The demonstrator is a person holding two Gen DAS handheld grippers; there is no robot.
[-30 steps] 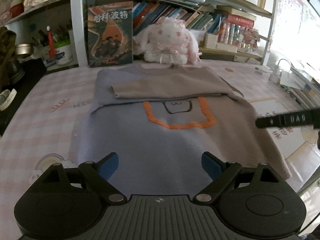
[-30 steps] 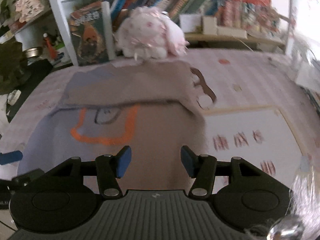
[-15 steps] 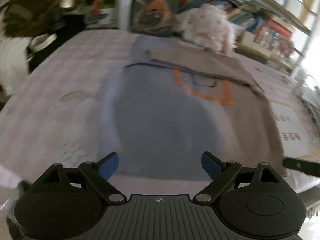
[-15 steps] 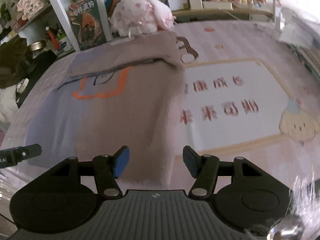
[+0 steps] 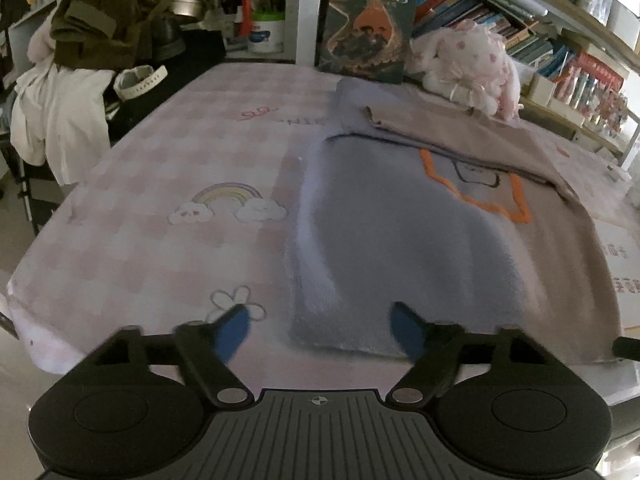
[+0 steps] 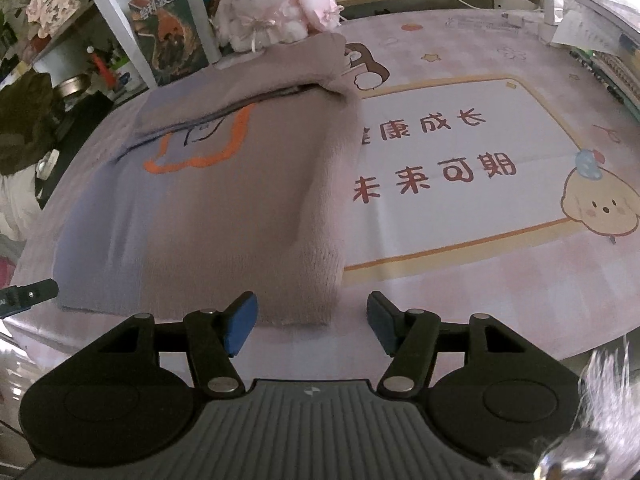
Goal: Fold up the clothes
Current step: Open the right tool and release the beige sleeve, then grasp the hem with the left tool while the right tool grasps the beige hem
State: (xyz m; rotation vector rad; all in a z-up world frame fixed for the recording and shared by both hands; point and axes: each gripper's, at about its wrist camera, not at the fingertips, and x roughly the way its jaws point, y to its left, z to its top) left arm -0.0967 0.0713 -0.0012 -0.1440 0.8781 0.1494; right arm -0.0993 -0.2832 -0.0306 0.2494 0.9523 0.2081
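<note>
**Two grippers at the near edge of a sweater**

The left gripper [image 5: 320, 330] is low over the near edge of the counter [image 5: 160, 240]. Its jaws are partly open and closing. The near left corner of the sweater [image 5: 400, 248] lies between them, but the blue pads [image 5: 406, 330] are not pressing on it.

The right gripper [image 6: 310, 322] is at the near right corner of the sweater [image 6: 224, 216]. Its jaws are partly open and opening a little. The sweater's corner sits between them, and the pads are apart from it.

The sweater lies flat on the counter, near the front edge. It is blue-grey on its left side and tan on its right side, with an orange outline in the middle. Its far part is folded over toward the near side.

To the right of the sweater, the pink cloth on the counter [image 6: 500, 280] shows big red letters and a cartoon chick [image 6: 596, 204].

At the far edge, just behind the sweater, sits a pink and white plush bunny [image 5: 468, 64]. A book [image 5: 368, 20] stands beside it on its left. Shelves [image 5: 540, 40] full of books are behind.
</note>
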